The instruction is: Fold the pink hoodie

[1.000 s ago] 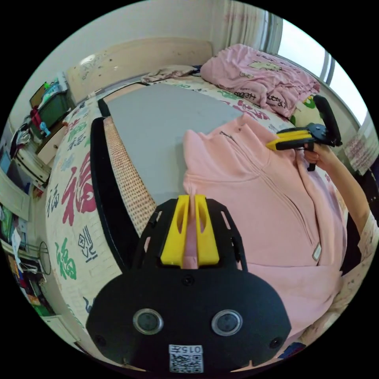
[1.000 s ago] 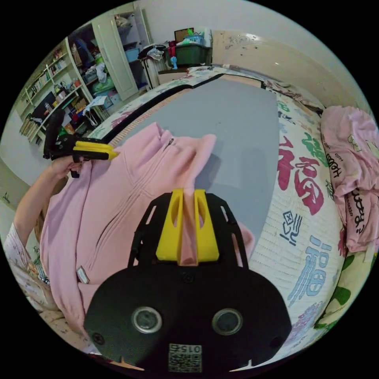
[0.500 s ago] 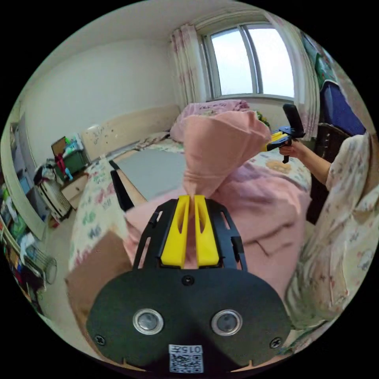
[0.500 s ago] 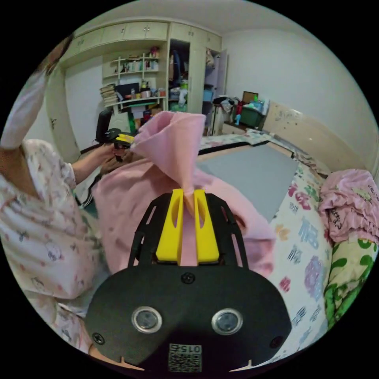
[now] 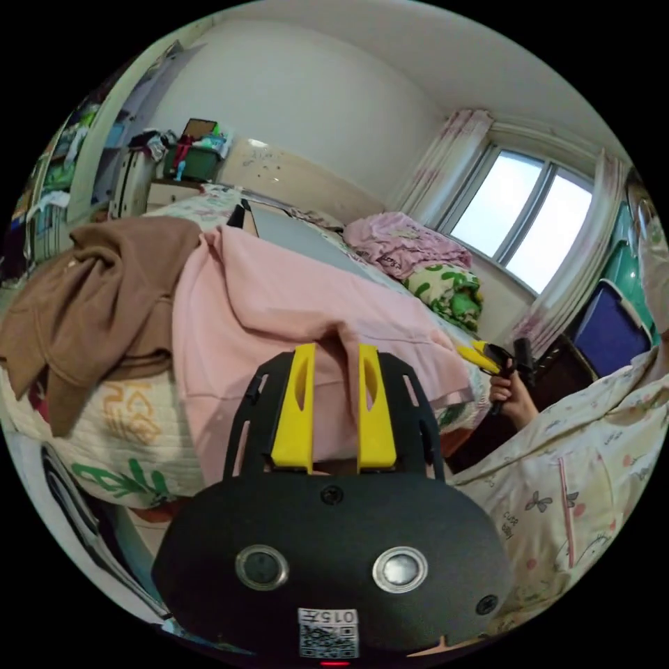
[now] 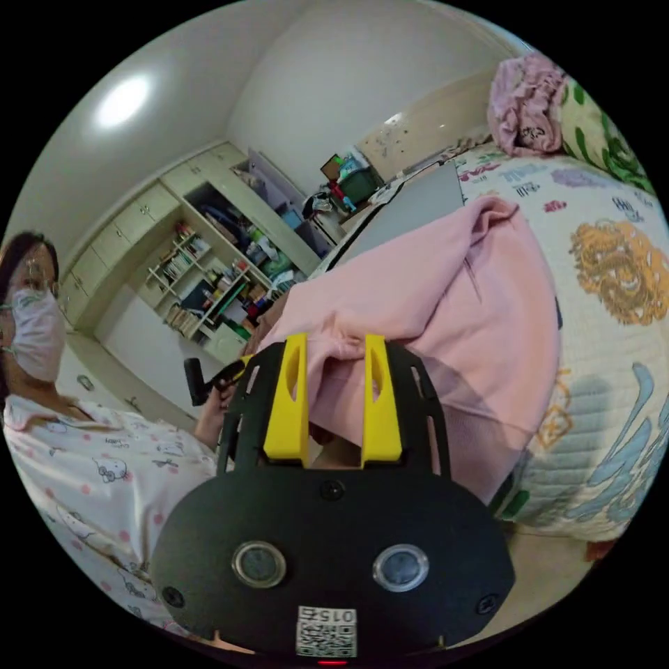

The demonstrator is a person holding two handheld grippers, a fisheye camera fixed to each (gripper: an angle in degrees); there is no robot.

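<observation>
Jaws of both the left gripper [image 5: 334, 348] and right gripper [image 6: 334, 348] stand spread, hoodie [image 5: 279, 300] edge loose between them. Draped over the bed [image 6: 613, 279] corner, it may slide to the floor.

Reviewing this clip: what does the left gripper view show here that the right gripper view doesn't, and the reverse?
Left gripper view: the window and a clear look at a brown garment heaped beside the pink hoodie. Right gripper view: open shelves and a ceiling light. Shared: the hoodie draped over the bed edge, the grey board, and the left tongs and right tongs, both open.
</observation>
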